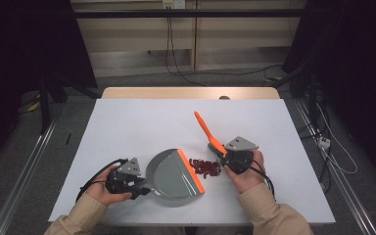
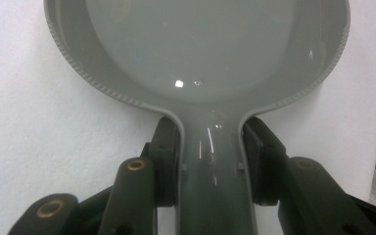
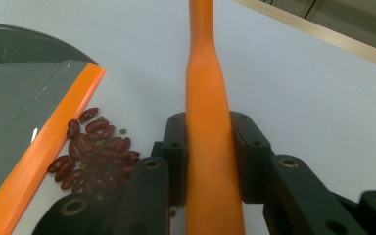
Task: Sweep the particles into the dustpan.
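Observation:
A grey dustpan [image 1: 172, 177] with an orange lip [image 1: 192, 169] lies flat on the white table [image 1: 142, 122]. My left gripper [image 1: 136, 184] is shut on the dustpan's handle [image 2: 210, 171], one pad on each side of its neck. A small pile of red kidney beans [image 1: 205, 167] lies just right of the lip. My right gripper [image 1: 223, 154] is shut on an orange brush handle [image 1: 206, 130] that slants up and away over the table. The beans [image 3: 95, 152] sit to the left of the right jaws, beside the orange lip [image 3: 44, 152]. The brush's bristles are hidden.
The table's far wooden edge [image 1: 191, 93] has a small dark object [image 1: 223, 97] on it. Cables [image 1: 323, 142] run along the floor to the right. Bare table surface spreads behind and to the left of the dustpan.

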### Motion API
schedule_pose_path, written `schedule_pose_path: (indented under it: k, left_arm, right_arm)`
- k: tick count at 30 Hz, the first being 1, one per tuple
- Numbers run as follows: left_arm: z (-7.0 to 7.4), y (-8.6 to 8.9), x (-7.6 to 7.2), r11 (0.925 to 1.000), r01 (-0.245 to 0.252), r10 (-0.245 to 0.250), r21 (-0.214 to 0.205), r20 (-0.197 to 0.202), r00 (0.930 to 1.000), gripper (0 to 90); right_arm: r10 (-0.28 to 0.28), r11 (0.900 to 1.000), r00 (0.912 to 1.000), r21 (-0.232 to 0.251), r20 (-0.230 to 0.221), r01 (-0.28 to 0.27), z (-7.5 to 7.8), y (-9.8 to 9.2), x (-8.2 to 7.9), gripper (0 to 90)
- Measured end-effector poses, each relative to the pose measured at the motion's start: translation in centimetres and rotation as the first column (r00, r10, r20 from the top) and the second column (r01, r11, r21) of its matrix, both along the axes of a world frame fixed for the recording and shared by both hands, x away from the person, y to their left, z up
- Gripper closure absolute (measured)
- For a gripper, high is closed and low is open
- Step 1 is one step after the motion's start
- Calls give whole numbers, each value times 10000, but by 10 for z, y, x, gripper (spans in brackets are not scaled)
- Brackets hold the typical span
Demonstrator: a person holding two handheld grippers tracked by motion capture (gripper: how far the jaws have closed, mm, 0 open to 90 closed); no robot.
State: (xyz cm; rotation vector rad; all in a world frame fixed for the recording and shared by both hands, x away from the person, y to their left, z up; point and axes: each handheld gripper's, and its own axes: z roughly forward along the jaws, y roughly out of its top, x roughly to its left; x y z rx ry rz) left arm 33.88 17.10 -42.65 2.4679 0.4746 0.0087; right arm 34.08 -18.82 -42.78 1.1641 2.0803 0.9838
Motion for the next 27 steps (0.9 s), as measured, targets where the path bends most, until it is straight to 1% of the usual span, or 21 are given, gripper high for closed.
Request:
schedule_pose_path:
  k: [1,6,11,13,14,15,17,18,19,20,27]
  left_arm:
    - [0,-1,0,10000,0,0,-40,5,10000,628]
    - [0,-4,-2,10000,46,-46,36,-100,9999,627]
    - [0,-8,-2,9999,145,-144,27,-211,9997,627]
    - [1,-10,-1,9997,202,-199,138,-270,9994,627]
    - [0,-12,-1,9997,256,-254,47,-352,9991,626]
    - [0,-14,-2,9997,235,-233,66,-287,9993,627]
    - [0,-17,-2,9997,241,-238,70,-374,9990,626]
    - [0,-19,-2,9997,246,-242,91,-444,9987,626]
    - [0,-20,-2,9997,204,-200,103,-404,9990,626]
    - [0,-21,-2,9998,168,-164,75,-453,9988,627]
    - [0,-28,-2,9999,-1,8,107,-606,9982,627]
  right_arm:
    - [20,10000,10000,-7,41,-20,-1,1,-1,715]
    - [-59,10000,10000,45,16,59,-1,4,-3,714]
    - [-114,9997,9999,204,-46,115,-1,7,-5,714]
    - [-119,9995,9999,293,-115,123,-1,9,-6,714]
    - [-122,9996,9999,248,-81,124,-1,11,-7,714]
    - [-128,9995,9999,291,-109,132,-1,12,-7,713]
    - [-145,9993,9998,339,-126,149,0,14,-8,714]
    - [-115,9988,9998,478,-189,124,0,16,-9,713]
    - [-101,9988,9997,466,-216,111,0,18,-10,713]
    - [-121,9993,9998,353,-168,127,0,20,-10,713]
    - [-291,9981,9994,530,-211,301,0,29,-12,712]
